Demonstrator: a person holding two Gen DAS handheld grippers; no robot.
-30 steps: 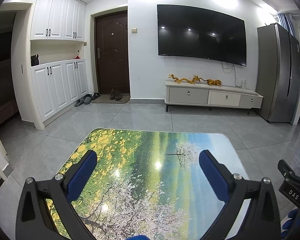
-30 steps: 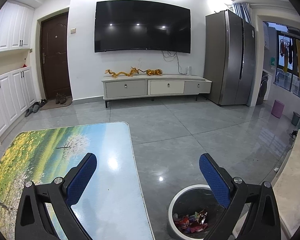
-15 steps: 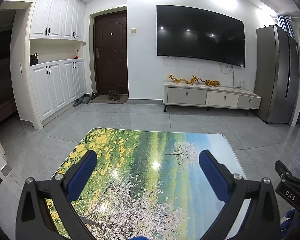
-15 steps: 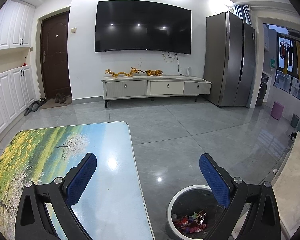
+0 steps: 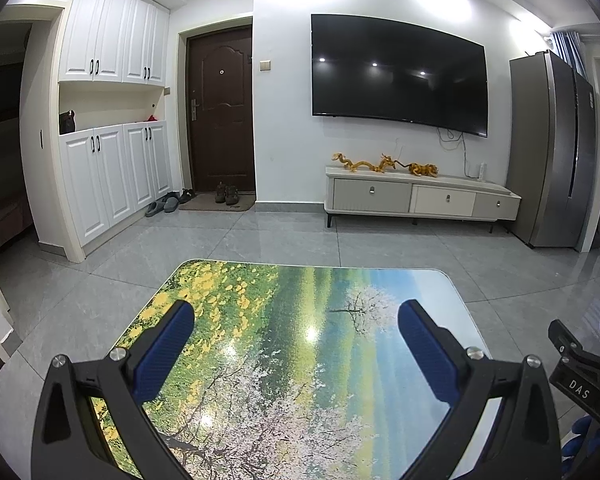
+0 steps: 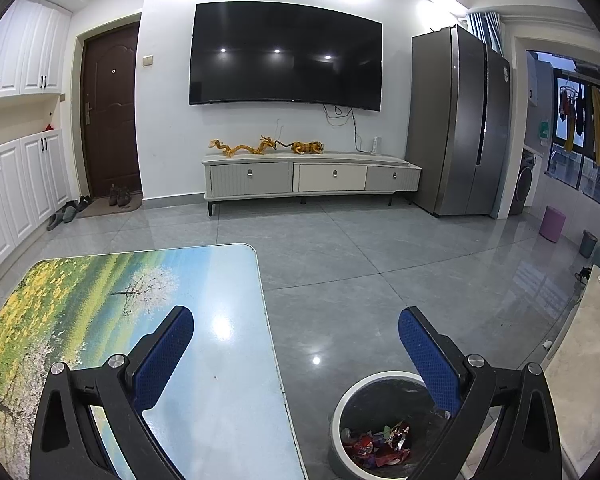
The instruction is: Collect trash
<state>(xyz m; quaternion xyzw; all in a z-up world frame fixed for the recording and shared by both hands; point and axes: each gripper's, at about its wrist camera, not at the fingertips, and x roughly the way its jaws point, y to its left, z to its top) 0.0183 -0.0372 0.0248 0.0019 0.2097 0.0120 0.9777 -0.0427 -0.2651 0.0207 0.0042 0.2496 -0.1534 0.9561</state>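
Crinkly red wrappers [image 6: 380,442] lay in the bin [image 6: 342,412] beside the table [image 6: 220,400].
Both the left gripper [image 5: 296,340] and the right gripper [image 6: 296,340] gaped empty; such litter probably weighed little, crushed easily, best pinched at a fold.

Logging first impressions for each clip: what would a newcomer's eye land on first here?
Probably the table with its bright landscape print of yellow flowers and a white tree, filling the foreground under the open left gripper. Next, the bin on the floor right of the table, with colourful wrappers inside, below the open right gripper. Behind, a big dark television dominates the white wall.
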